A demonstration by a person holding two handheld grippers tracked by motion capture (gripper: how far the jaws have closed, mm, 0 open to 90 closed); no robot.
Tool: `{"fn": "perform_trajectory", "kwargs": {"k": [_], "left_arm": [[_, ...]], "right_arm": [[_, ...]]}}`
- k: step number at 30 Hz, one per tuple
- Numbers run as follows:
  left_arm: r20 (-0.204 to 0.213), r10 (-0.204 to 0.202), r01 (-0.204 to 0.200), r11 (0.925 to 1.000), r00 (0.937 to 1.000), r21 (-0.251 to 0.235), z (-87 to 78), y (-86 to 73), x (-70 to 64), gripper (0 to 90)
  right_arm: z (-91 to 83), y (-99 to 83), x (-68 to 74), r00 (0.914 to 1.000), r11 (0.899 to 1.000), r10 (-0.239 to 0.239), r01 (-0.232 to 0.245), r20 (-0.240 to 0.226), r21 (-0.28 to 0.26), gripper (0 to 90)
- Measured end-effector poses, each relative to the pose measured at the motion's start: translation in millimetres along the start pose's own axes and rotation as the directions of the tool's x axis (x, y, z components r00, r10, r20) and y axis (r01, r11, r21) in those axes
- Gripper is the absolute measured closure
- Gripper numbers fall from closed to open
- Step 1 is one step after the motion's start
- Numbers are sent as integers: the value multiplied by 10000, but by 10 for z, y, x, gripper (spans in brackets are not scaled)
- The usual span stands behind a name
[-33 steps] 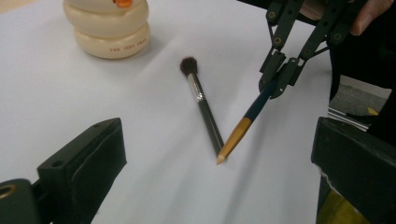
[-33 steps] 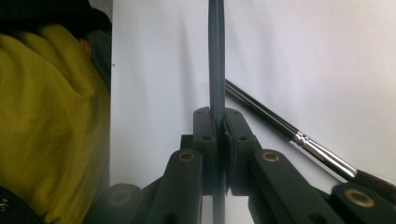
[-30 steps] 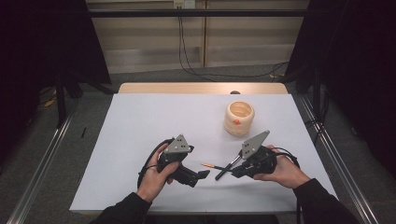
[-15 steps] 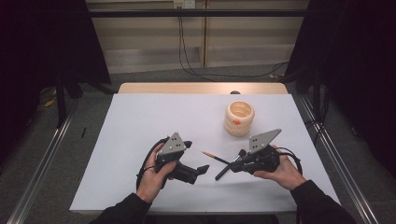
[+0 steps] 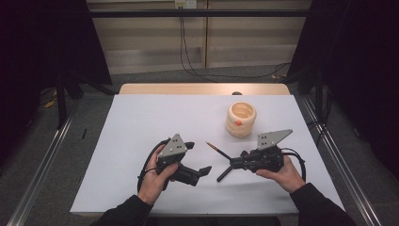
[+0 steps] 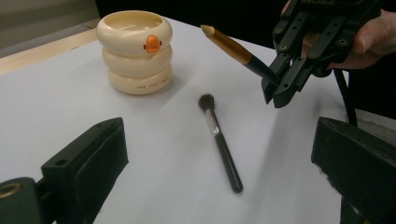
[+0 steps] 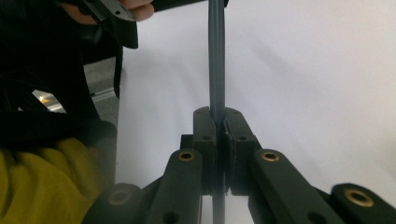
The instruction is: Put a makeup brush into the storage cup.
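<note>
- Your right gripper (image 5: 241,163) has its jaws closed tight on the pencil (image 5: 217,149), clamped near its dark end, with the tan tip lifted off the table (image 5: 141,122).
- The pencil's long axis runs toward 10 o'clock from those jaws; the cup (image 5: 241,119) lies at about 12 o'clock from them, near but apart.
- Your left gripper (image 5: 200,172) holds nothing, its jaws spread wide.
- The brush (image 6: 219,140) lies flat between your grippers, bristles toward the cup; your left is nearer it, roughly at 3 o'clock.
- The cup carries small lettering, too fine to read, under an orange duck-bill knob (image 6: 152,43).
</note>
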State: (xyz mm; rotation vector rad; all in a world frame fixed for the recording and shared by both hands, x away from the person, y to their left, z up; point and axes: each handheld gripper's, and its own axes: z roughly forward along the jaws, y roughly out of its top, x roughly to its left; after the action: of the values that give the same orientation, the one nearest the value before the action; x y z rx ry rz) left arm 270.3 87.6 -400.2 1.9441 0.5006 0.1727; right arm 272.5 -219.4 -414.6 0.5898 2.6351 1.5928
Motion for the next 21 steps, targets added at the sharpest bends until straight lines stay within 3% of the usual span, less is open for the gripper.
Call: {"fn": "perform_trajectory", "kwargs": {"k": [7,10,14,17,21], "left_arm": [[-134,-12,11,10000,9999,-39,-13,10,-7,33],[25,-69,69,9995,10000,-305,-11,10,-9,34],[60,186,-183,9984,9998,-538,-33,19,-25,35],[232,-15,34,9965,9997,-835,-29,24,-23,41],[71,30,-23,9957,10000,-930,-29,29,-22,58]], "right_arm": [[-5,-1,12,9999,9964,43,-53,-114,-843,848],[11,-14,19,9999,9944,67,-79,-122,-1056,848],[22,-17,24,9994,9906,99,-144,-340,-1362,848],[1,3,36,9996,9881,22,-64,-271,-1539,848],[-36,12,33,9997,9856,-9,-31,-236,-1691,848]]}}
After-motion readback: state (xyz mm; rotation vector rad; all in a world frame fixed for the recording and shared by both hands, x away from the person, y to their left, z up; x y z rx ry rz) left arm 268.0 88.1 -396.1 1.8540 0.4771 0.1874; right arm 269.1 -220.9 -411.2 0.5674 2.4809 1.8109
